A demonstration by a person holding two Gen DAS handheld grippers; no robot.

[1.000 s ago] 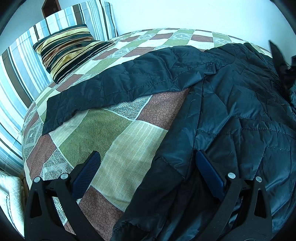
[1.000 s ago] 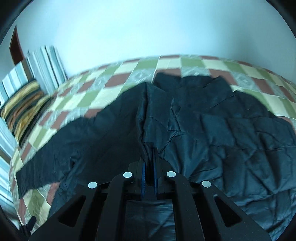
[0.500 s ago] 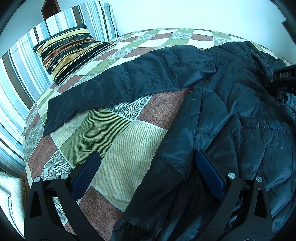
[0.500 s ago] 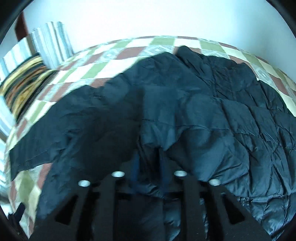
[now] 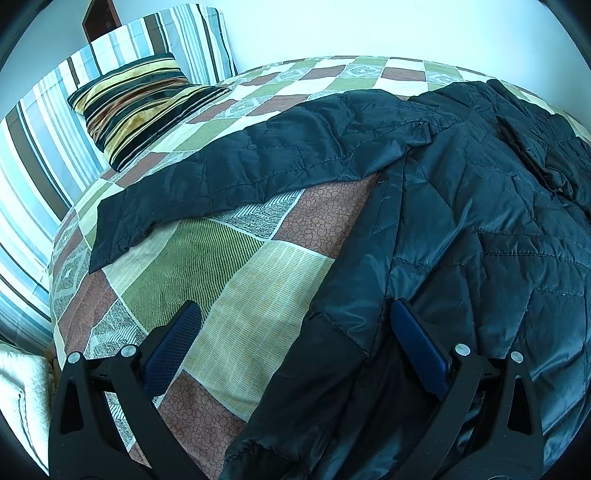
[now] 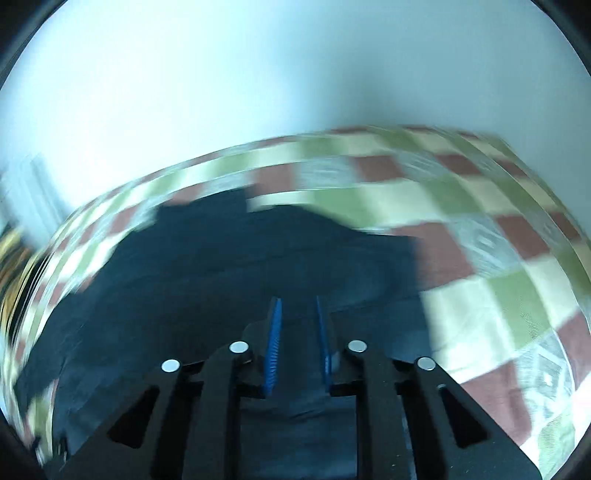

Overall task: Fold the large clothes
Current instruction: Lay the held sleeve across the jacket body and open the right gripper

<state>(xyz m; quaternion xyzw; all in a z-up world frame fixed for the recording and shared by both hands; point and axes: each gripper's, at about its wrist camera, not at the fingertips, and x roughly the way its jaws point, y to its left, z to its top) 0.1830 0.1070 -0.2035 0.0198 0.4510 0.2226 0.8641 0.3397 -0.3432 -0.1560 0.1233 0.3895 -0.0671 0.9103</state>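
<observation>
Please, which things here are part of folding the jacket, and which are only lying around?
Part of the job:
- black quilted jacket, spread on the bed
- left gripper, jaws wide
- right gripper, jaws a little apart, nothing between them

Only lying around:
- striped pillow
- patchwork bedcover
- white wall

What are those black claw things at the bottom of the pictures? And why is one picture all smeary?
Those are hand-held grippers, tongs a person squeezes. Each carries a small camera that looks along its two fingers.

The sharp picture is from the left hand-held gripper. It is wide open over a bed with a checked cover. A big dark jacket lies there, one sleeve spread toward a striped pillow.

The smeary picture is from the right hand-held gripper, which is moving fast. Its blue pads have a small gap with nothing pinched between them.
</observation>
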